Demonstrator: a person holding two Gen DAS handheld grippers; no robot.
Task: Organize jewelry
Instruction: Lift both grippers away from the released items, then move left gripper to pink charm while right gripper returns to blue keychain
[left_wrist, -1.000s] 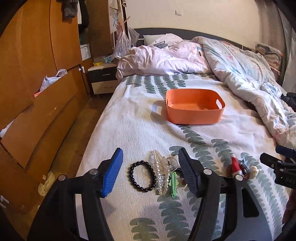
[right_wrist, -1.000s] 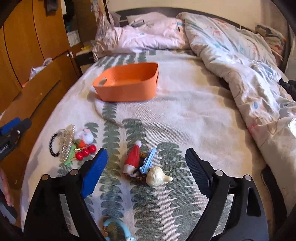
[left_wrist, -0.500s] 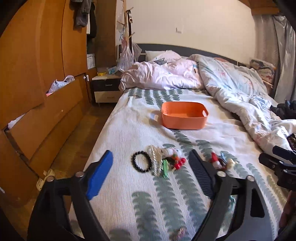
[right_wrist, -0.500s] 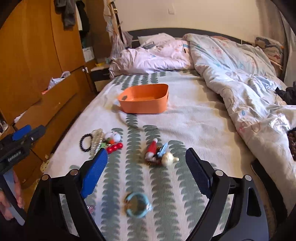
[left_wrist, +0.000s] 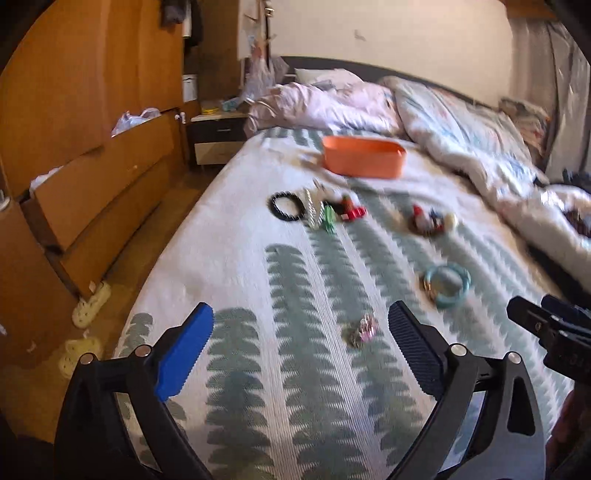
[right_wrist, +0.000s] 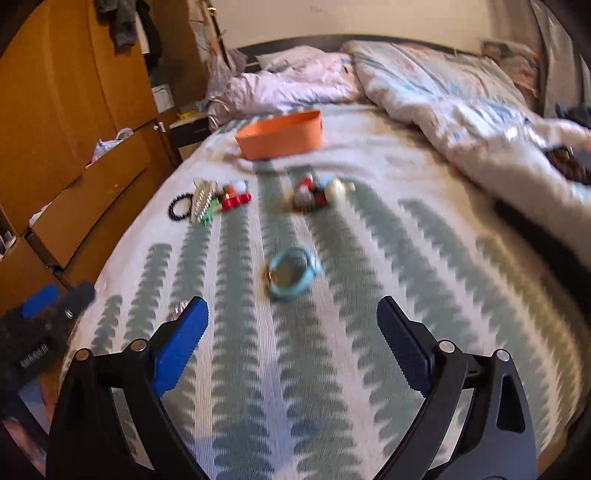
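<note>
The white woven bedspread with green leaf print (left_wrist: 258, 280) looks like ribbed, matt cloth. The orange rectangular plastic basket (left_wrist: 364, 157) is smooth with a soft sheen. The black beaded bracelet (left_wrist: 287, 206) looks glossy – the light-blue plastic bangle (right_wrist: 293, 273) too. The brown wooden wardrobe (left_wrist: 85, 110) has a smooth, half-matt face – the ribbed blue finger pads (right_wrist: 181, 347) look like matt plastic
</note>
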